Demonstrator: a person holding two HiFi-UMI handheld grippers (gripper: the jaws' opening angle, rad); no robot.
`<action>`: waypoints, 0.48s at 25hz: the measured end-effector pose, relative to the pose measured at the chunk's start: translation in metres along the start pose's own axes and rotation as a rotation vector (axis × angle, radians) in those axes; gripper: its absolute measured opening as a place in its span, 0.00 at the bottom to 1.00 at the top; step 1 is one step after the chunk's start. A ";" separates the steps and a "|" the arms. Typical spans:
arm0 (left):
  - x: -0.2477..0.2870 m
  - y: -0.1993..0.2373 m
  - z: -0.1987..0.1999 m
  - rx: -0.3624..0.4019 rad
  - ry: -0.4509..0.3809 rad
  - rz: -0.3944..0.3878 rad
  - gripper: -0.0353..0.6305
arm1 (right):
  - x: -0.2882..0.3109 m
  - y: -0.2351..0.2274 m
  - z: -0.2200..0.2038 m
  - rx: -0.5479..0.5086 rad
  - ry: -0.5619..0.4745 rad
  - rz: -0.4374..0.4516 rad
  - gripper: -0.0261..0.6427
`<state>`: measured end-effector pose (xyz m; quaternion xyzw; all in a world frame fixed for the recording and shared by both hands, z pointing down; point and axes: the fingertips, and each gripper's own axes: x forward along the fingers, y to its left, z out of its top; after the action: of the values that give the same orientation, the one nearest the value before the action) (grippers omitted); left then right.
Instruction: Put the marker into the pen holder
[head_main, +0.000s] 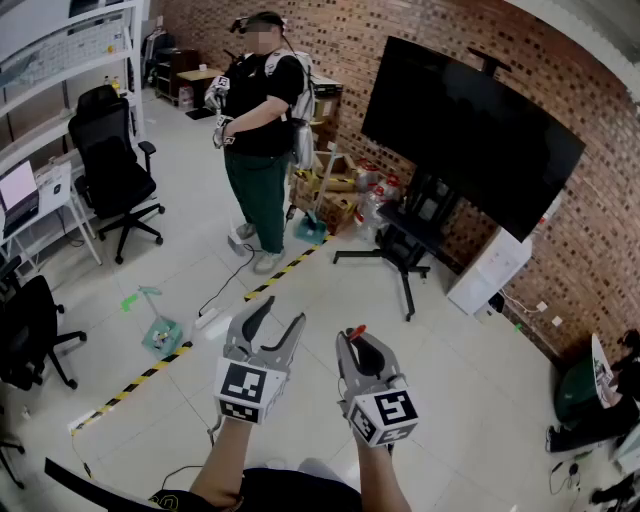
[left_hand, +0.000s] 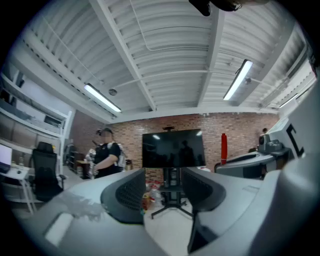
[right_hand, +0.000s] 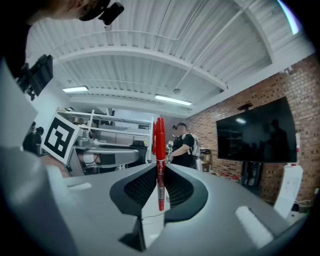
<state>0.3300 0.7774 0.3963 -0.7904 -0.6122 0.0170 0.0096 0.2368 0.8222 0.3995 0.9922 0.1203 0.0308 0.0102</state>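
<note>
the right tongs (head_main: 358, 342) are clenched on a red marker (right_hand: 160, 165). it stands upright between the two pads in the right gripper view, its upper end rising well above them toward 12 o'clock and its lower end hanging just below the grip. in the head view only the marker's red tip shows over those tongs. the left tongs (head_main: 280, 315) sit just beside them at 9 o'clock, released, with the jaws parted and nothing between them. through that gap the left gripper view shows a black screen (left_hand: 173, 148) on a stand. both tongs are held level above the pale floor (head_main: 470, 400). a person (head_main: 258, 120) in dark clothes stands at 12 o'clock, near a brick wall (head_main: 330, 50).
</note>
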 end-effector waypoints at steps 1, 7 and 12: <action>-0.008 0.018 -0.001 0.004 -0.002 0.057 0.39 | 0.014 0.008 -0.002 0.000 -0.002 0.042 0.11; -0.053 0.086 -0.013 -0.009 0.014 0.370 0.39 | 0.082 0.044 -0.017 0.003 0.002 0.321 0.11; -0.149 0.111 -0.017 -0.008 0.041 0.766 0.39 | 0.111 0.114 -0.020 -0.001 0.012 0.664 0.11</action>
<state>0.4013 0.6057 0.4115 -0.9622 -0.2721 0.0010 0.0116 0.3705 0.7382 0.4294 0.9770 -0.2096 0.0383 -0.0005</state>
